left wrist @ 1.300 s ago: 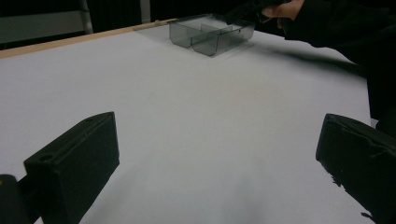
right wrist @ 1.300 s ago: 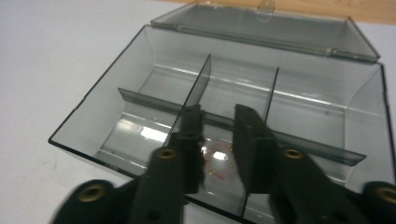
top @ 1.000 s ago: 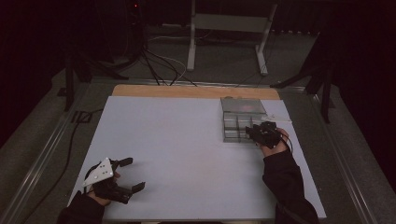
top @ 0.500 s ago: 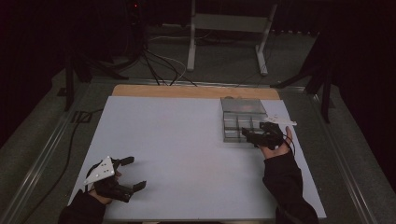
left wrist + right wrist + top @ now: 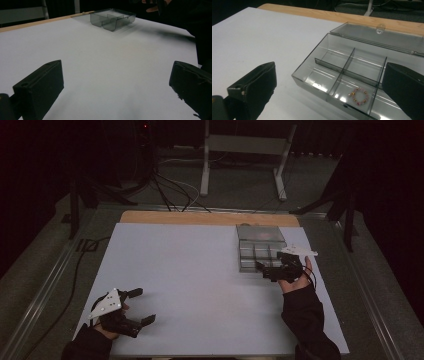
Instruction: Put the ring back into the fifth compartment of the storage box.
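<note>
At table's far right, clear box [image 5: 261, 249], long axis front-to-back, lid end away; bracelet [image 5: 359, 96] inside; right gripper [image 5: 266, 270] spread, empty.

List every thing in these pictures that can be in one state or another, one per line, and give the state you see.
Clear box: open, sitting flat on the white table.
Lid: swung back, lying flat behind the box.
Bead bracelet: lying loose in a near compartment, touched by nothing.
Other compartments: empty, as far as shown.
Right gripper: open, its jaws just opened wide, nothing between the pads, at the box's near edge.
Left gripper: open, empty, near the table's front.
</note>
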Tool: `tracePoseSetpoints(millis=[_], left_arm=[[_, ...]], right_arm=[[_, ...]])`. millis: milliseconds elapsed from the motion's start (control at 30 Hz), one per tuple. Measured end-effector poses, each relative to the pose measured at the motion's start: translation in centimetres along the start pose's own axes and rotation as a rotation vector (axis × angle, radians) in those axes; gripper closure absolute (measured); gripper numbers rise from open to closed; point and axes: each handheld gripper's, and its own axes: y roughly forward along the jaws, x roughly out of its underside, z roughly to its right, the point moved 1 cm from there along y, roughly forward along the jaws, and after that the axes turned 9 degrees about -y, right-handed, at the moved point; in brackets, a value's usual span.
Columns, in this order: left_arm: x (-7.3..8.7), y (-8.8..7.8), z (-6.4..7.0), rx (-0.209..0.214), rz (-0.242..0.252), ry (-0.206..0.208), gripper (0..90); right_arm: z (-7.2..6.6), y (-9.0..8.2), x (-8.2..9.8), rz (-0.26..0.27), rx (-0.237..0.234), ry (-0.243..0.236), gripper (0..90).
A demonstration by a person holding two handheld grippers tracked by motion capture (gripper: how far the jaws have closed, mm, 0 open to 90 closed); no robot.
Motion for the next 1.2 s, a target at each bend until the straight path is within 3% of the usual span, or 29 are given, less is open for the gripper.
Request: tracePoseSetpoints(millis=[700, 967, 1200], left_arm=[[0.0, 0.0, 0.0, 0.012, 0.000, 0.004, 0.6], [-0.1, 0.1, 0.1, 0.013, -0.002, 0.007, 0.6], [-0.1, 0.1, 0.1, 0.014, -0.002, 0.009, 0.6]], right_arm=[[-2.4, -2.2, 3.2, -0.046, -0.088, 0.002, 0.0], [-3.5, -4.2, 5.5, -0.048, -0.141, 0.003, 0.0], [-4.1, -4.8, 7.0, -0.071, -0.171, -0.010, 0.0]])
